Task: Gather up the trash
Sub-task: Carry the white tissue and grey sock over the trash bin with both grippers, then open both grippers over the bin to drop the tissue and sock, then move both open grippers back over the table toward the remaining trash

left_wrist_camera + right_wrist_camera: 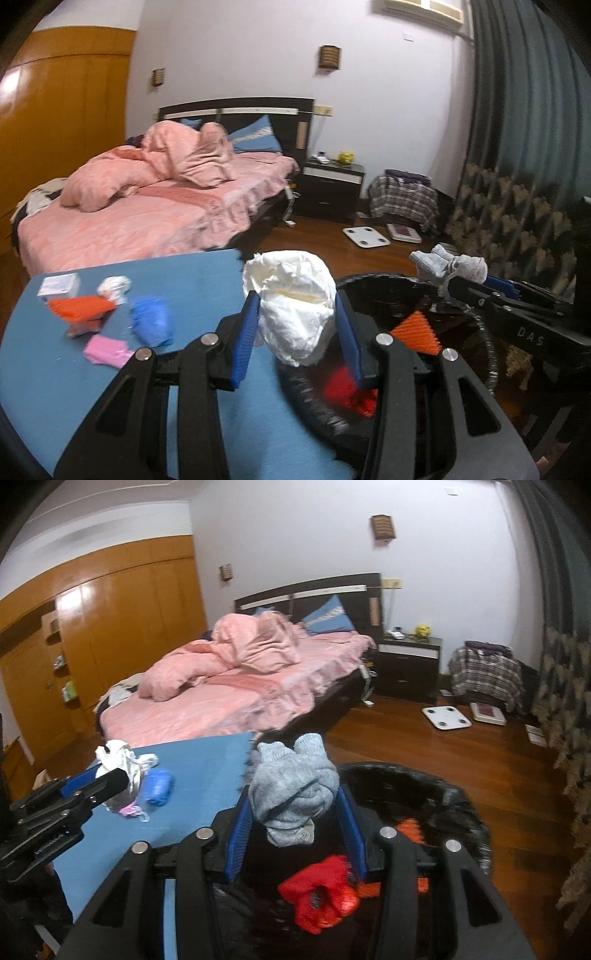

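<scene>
My left gripper [295, 332] is shut on a crumpled white paper wad [291, 299], held at the edge of the blue table [44, 369] beside the black-lined trash bin [373, 291]. My right gripper [293, 821] is shut on a grey sock-like rag [291, 782], held over the bin [443, 794]. The rag also shows in the left wrist view [450, 267]. Red trash [317, 890] and an orange piece [417, 330] lie in the bin. On the table lie a blue wad [151, 321], an orange piece [79, 308], a pink piece [107, 350] and a white wad [114, 286].
A small white box [59, 284] sits at the table's far left. Beyond are a bed with pink bedding [147, 206], a dark nightstand [330, 192], a white scale [365, 236] on the wooden floor, a chair with plaid cloth [402, 195] and curtains [517, 147] at right.
</scene>
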{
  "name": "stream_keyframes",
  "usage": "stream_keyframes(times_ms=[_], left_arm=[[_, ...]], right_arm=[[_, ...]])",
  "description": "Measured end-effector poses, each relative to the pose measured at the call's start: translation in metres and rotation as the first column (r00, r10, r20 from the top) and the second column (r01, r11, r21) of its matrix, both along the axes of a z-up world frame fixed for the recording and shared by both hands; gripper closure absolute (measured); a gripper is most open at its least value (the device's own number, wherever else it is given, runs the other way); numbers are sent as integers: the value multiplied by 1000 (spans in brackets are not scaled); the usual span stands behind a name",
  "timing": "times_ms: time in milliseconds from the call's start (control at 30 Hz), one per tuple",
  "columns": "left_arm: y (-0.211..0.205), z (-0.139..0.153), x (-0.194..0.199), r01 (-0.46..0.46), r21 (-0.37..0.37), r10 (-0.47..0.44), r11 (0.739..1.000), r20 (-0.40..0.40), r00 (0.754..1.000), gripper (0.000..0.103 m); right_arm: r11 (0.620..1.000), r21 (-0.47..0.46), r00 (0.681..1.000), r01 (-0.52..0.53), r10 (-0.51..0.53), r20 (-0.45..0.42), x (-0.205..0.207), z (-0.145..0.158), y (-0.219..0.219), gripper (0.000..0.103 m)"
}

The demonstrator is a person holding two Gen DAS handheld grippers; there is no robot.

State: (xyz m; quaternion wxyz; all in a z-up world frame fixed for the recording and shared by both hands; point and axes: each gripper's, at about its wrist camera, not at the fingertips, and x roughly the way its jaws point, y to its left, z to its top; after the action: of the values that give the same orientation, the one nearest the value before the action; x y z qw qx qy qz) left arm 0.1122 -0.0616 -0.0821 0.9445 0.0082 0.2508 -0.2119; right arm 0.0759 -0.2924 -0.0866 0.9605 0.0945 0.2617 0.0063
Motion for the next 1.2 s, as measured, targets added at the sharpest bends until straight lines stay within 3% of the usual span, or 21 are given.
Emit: stream_keyframes(times_ms=[400, 567, 633, 700, 833, 967, 1200], left_arm=[[-67, -21, 15, 140, -11, -140, 990, -52, 989, 61], [-77, -30, 21, 159, -31, -162, 987, -81, 984, 38], [-76, -33, 21, 159, -34, -161, 987, -87, 983, 33], [-70, -36, 21, 143, -31, -145, 989, -88, 985, 29], [-52, -34, 20, 84, -34, -87, 996, -86, 993, 19], [-25, -29, 20, 14, -22, -16, 1000, -78, 997, 13], [43, -27, 17, -130, 14, 130, 991, -59, 990, 12]], right_arm=[[994, 8, 994, 105, -104, -46, -8, -20, -55, 58], [992, -1, 989, 129, -129, -68, -6, -27, -67, 53], [990, -1, 988, 138, -138, -72, -6, -29, -69, 42], [989, -1, 987, 145, -145, -74, -6, -30, -71, 37], [989, -2, 987, 147, -147, -60, -9, -28, -66, 10], [993, -5, 992, 114, -114, -54, -6, -23, -50, 6], [1000, 3, 999, 25, -24, -47, 12, -17, -2, 6]])
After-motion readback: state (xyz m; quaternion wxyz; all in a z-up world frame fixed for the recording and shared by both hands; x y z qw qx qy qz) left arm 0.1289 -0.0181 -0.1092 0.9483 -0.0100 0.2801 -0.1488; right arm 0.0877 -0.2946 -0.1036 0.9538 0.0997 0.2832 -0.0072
